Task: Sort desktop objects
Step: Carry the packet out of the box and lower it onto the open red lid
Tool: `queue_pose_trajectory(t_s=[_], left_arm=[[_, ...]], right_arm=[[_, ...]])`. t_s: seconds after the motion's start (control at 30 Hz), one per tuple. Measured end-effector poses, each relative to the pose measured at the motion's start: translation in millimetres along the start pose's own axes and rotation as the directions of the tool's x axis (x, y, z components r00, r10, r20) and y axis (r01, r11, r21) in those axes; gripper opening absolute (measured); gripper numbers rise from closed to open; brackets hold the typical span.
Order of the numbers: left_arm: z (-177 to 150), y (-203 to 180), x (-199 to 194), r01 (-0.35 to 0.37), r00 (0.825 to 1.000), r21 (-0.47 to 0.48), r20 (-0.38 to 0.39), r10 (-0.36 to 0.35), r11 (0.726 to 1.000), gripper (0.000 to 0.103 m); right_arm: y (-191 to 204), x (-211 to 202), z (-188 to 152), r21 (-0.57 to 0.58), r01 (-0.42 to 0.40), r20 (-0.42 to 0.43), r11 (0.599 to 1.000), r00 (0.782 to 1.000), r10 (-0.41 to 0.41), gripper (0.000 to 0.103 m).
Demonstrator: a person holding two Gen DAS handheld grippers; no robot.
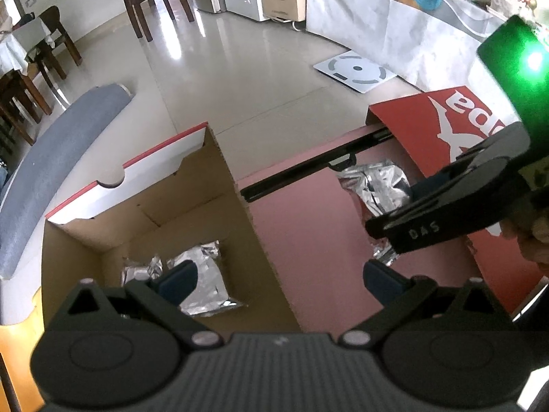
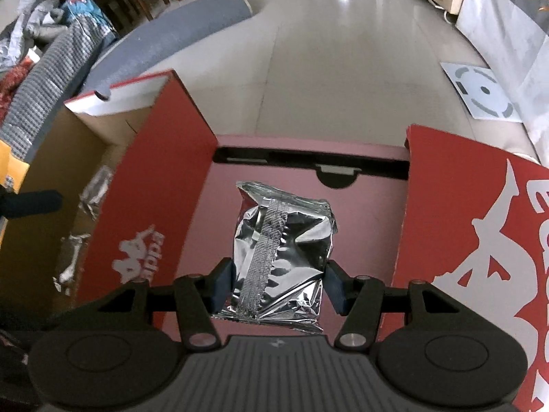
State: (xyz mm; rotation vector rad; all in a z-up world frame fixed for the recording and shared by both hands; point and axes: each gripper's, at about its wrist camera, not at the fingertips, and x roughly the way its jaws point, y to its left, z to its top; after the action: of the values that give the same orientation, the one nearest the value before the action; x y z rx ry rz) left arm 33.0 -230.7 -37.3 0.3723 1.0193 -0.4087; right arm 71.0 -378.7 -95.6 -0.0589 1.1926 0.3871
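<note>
The right gripper (image 2: 278, 283) pointed steeply down into the red box (image 2: 151, 178). Its 2 blue fingers (image 2: 223, 286) were clamped on a silver foil packet (image 2: 281, 250), 1 finger on each side edge of the packet. The packet hung over the pink floor of the red box, near the middle, short of the black slot at the box's far wall. A seam strip ran down the packet's face.

In the left wrist view, the left gripper (image 1: 278, 279) hovered above the wall shared by the red box (image 1: 308, 226) and the brown cardboard box (image 1: 219, 185) beside it. Its fingers (image 1: 178, 279) stood wide apart with nothing between them. 1 finger sat over the cardboard box and the other over the red box.

Inside the cardboard box, to the left of the red box, a second foil packet (image 1: 202, 281) lay on the bottom, with more crumpled foil just beside it. The right gripper (image 1: 446, 202) entered this view from the right, over the red box, with the held packet (image 1: 381, 185) partly hidden behind it.

Beyond the red box lay a tiled floor (image 1: 240, 68) carrying a white scale (image 1: 355, 70). A grey rolled mat (image 1: 58, 158) lay to the left of the cardboard box.
</note>
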Motion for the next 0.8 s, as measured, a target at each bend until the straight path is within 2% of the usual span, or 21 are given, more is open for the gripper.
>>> queue_pose_trajectory(t_s=[0.43,0.7,0.8], left_arm=[[1,-13,10,-0.007,1.000,0.032,-0.025,0.008,0.999,0.103],[0,-13,12,0.000,1.000,0.030,-0.030,0.000,1.000,0.103],[0,-12,12,0.003,1.000,0.026,-0.031,-0.002,1.000,0.103]], right_arm=[[-13,39,-6,-0.007,0.047,-0.085,0.999,0.995,-0.047,0.057],[-15,37,-6,-0.023,0.054,-0.086,0.998,0.995,-0.056,0.057],[-14,37,-7,-0.032,0.071,-0.106,0.997,0.992,-0.074,0.062]])
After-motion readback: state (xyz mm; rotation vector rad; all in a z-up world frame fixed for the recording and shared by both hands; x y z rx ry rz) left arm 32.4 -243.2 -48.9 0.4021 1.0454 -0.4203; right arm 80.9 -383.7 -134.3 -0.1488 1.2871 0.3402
